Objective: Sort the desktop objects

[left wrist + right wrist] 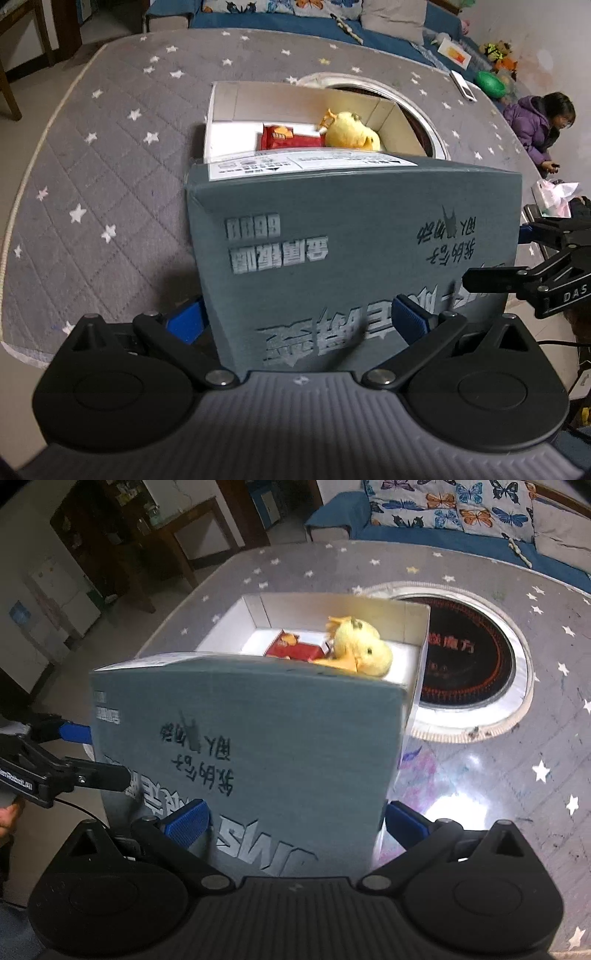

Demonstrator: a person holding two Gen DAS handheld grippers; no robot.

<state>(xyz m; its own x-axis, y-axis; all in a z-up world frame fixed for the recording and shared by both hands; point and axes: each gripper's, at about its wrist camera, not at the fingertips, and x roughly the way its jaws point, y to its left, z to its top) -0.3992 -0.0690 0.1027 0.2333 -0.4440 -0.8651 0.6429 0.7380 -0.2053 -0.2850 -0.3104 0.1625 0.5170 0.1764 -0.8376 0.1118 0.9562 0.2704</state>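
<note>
A: Start close. What do the jaws have?

B: Both are on the same thing, the grey lid (pixel 351 251) of the box. In the left wrist view the left gripper (pixel 299 319) straddles the lid's near left corner: one blue pad sits behind its left edge, the other lies against its printed face. The pads look closed onto the panel, though the contact is partly hidden. The right gripper (pixel 295 821) does the same at the near right corner, one pad on the print, one past the right edge.

A: So which way does the lid lie from them?

B: Straight ahead, rising away from both wrists as a tilted flap. Its long axis runs left to right, across both sets of jaws, and each hand holds one end. Neither is nearer; they sit level, with the right gripper's fingers visible at the right edge of the left view.

A: And beyond the lid?

B: The open white box (pixel 417 627), resting on the desk (pixel 110 184) with its star-patterned cover. The lid's far edge meets the box's near wall, so I judge that lowering it forward would close the box.

A: Count the contents.

B: One red packet (pixel 295 650) and one yellow plush chick (pixel 364 651), touching, chick to the right. Farther back, one round inset burner (pixel 465 664) just behind the box.
</note>
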